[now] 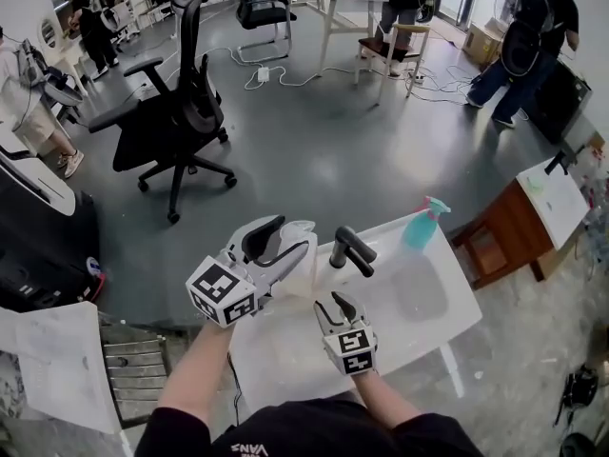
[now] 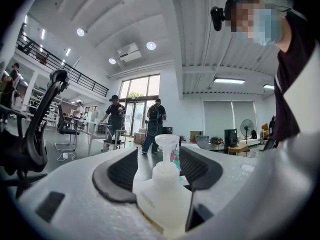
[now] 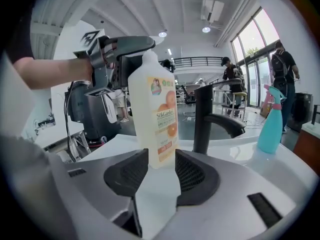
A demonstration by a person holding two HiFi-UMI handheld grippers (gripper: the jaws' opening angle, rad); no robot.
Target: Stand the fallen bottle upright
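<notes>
Standing upright beside the faucet (image 3: 202,119), the bottle (image 3: 152,109) seems opaque.

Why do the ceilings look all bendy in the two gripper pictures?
Left gripper view: the wide-angle lens curves the ceiling, blackens the corners, and the close white plastic pump bottle blurs. Right gripper view: same bulge, but that bottle's orange label is sharp.

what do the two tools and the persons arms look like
The left tool and right tool are light grey moulded shells with dark ribbed pads. Each carries a white cube printed with black square markers. The person wears a black short-sleeved top.
</notes>
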